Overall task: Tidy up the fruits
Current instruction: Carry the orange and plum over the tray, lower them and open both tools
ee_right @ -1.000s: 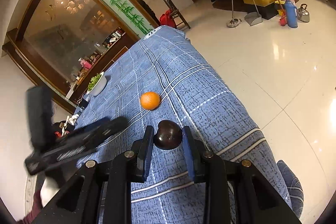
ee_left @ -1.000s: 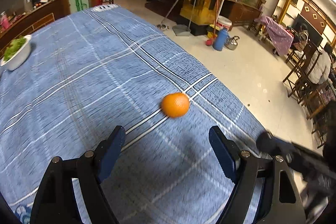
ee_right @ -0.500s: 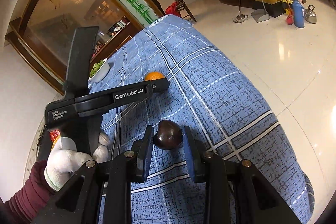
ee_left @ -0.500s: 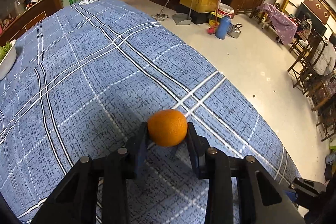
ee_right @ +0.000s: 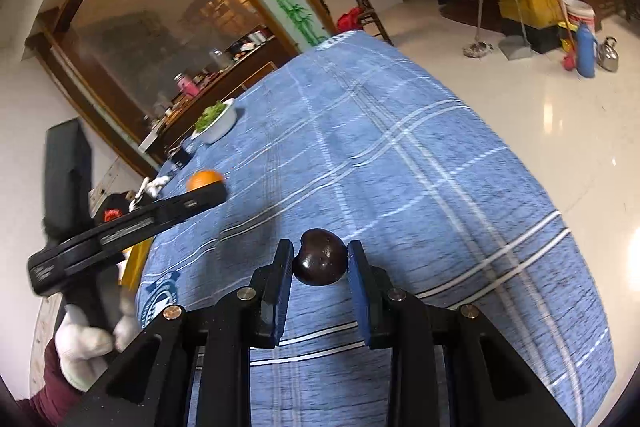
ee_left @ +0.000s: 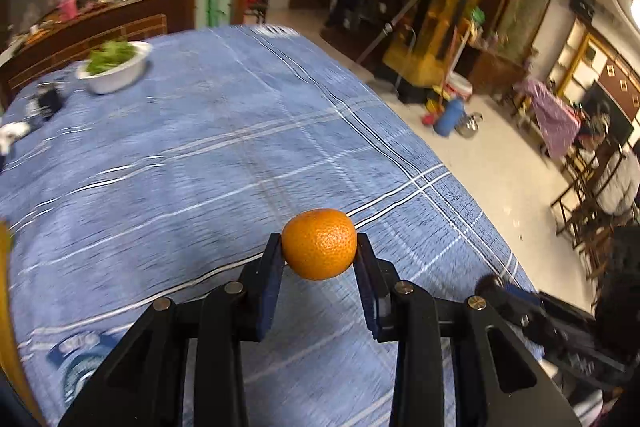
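I see the bowl (ee_left: 114, 71) on the table (ee_left: 224, 131), far-left corner. Orange (ee_left: 319, 243) sits between left gripper (ee_left: 319, 255) fingers, above the table.

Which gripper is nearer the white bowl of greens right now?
Left. The left gripper, shut on the orange, sits closer to the white bowl; the right gripper, holding the dark fruit, is farther back.

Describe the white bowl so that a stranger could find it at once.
Look at the blue checked tablecloth and follow it to its far end, near the wooden sideboard. The white bowl stands there. It is the only dish on the cloth, and it is heaped with green leaves.
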Demonstrator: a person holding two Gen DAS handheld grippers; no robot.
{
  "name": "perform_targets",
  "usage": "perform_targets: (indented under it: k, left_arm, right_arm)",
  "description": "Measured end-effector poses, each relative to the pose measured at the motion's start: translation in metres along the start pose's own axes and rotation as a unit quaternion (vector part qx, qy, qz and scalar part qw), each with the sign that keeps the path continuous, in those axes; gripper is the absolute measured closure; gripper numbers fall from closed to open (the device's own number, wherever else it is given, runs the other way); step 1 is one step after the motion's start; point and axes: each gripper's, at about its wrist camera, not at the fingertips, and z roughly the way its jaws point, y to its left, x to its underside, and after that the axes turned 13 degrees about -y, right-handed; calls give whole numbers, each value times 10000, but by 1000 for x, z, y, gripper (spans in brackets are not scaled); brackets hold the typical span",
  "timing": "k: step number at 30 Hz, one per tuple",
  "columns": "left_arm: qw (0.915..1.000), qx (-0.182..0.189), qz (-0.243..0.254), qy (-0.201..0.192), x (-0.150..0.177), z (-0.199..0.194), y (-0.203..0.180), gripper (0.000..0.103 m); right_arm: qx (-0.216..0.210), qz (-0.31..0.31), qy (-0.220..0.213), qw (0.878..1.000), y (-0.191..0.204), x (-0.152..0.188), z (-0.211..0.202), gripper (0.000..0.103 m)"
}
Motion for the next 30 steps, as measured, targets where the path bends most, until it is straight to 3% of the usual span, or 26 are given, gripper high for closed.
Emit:
perform_targets:
  k: [8,13,18,24,30]
  left_arm:
    - [9940,-544,-496,-814,15,-119,70,69]
    - [9805,-1234,-1033,-1128,35,-179,133,69]
    - [9619,-1923,-1482,-1260,57,-220,188,69]
    - [9414,-2689,-1458,-1423,73,-253,216,69]
    - [9296,-2991,-1654,-1380,90,-260,241,69]
  right_arm:
    - [-333,-582,54,9977,65,6,-6,72]
    - [-656,-1098,107,9917,120,12,-6,72]
    - [-1095,-1643,293,9799,183,24,2,72]
    - [-1863,-2051,700,9583,264,48,19,72]
    - [-2364,-2323,1120,9368,334,88,45,72]
